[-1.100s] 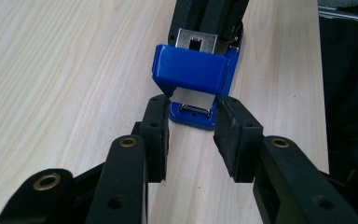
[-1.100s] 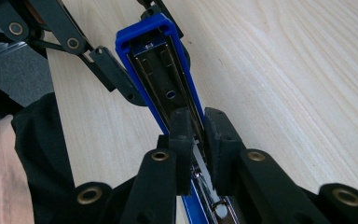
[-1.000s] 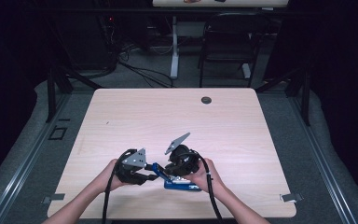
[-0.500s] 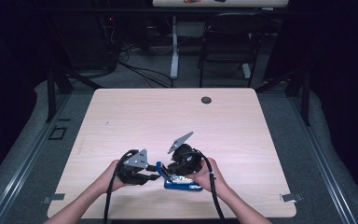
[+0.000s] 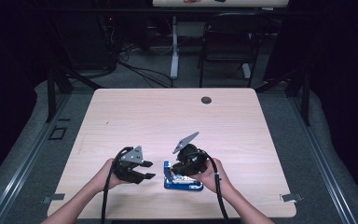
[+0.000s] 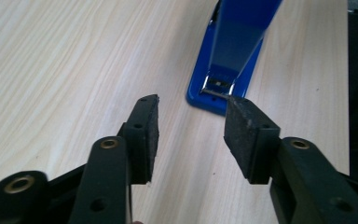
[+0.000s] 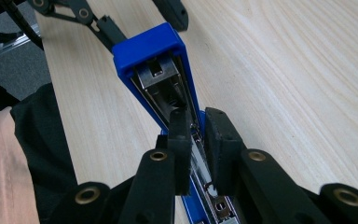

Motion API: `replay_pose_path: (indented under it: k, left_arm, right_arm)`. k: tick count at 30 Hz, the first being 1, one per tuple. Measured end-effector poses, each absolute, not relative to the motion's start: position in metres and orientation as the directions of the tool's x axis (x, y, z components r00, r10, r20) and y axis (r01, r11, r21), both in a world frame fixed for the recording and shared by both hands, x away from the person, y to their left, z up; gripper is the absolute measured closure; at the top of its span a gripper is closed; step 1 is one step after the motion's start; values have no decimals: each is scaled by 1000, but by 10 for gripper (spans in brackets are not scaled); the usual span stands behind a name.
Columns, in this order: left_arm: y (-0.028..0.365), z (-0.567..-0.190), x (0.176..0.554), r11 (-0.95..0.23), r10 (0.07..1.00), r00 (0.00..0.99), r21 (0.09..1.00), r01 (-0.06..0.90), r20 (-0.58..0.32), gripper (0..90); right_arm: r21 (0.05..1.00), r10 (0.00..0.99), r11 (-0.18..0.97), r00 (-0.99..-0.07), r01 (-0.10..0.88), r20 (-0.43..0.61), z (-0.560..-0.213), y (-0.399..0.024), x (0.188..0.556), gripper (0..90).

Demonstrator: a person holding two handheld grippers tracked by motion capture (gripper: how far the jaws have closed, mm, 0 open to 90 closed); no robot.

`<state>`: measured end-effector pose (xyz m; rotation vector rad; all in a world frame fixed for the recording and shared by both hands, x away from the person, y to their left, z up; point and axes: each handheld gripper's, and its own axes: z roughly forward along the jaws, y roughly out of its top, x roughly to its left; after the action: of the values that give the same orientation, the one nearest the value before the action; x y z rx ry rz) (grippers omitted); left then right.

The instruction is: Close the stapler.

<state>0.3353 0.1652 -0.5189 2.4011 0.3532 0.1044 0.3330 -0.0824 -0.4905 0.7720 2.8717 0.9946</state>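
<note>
A blue stapler [image 5: 182, 183] lies near the table's front edge with its top arm [image 6: 235, 42] lifted off the base. My right gripper [image 5: 179, 173] is shut on it: in the right gripper view the jaws [image 7: 196, 114] clamp the metal staple channel from both sides, behind the blue front end [image 7: 149, 46]. My left gripper [image 5: 148, 171] sits just left of the stapler's front. Its jaws [image 6: 193, 101] have just been opening and stand apart with bare table between them. The right pad's tip [image 6: 244, 116] lies close to the stapler's front corner.
The light wooden table [image 5: 168, 116] carries a small black round cap [image 5: 206, 100] near its far edge. Beyond the table stand a dark chair [image 5: 228, 42] and a white desk leg [image 5: 174, 46], with cables on the floor. A person's forearms come in from the front edge.
The left gripper's jaws have spread wider beside the stapler's front. Both hands and the stapler stay in about the same place.
</note>
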Motion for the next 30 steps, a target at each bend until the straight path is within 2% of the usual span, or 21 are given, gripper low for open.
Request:
replay_pose_path:
  k: [7,14,18,24,30]
  left_arm:
    - [169,-520,336,-717,292,956,656,236,-25,520]
    - [170,-521,338,-712,304,952,656,250,-32,508]
    - [168,-519,336,-690,302,953,683,241,-32,542]
    - [143,-516,326,-657,277,961,727,198,-10,597]
    - [131,-520,323,-649,262,965,737,188,-15,717]
  right_arm:
    - [570,445,688,-882,449,156,-491,-86,330,869]
    - [571,445,688,-882,448,155,-490,-87,329,868]
    - [573,450,684,-879,452,157,-489,-88,328,865]
    - [575,449,684,-880,450,154,-488,-91,327,860]
    - [572,455,682,-877,455,155,-487,-92,327,859]
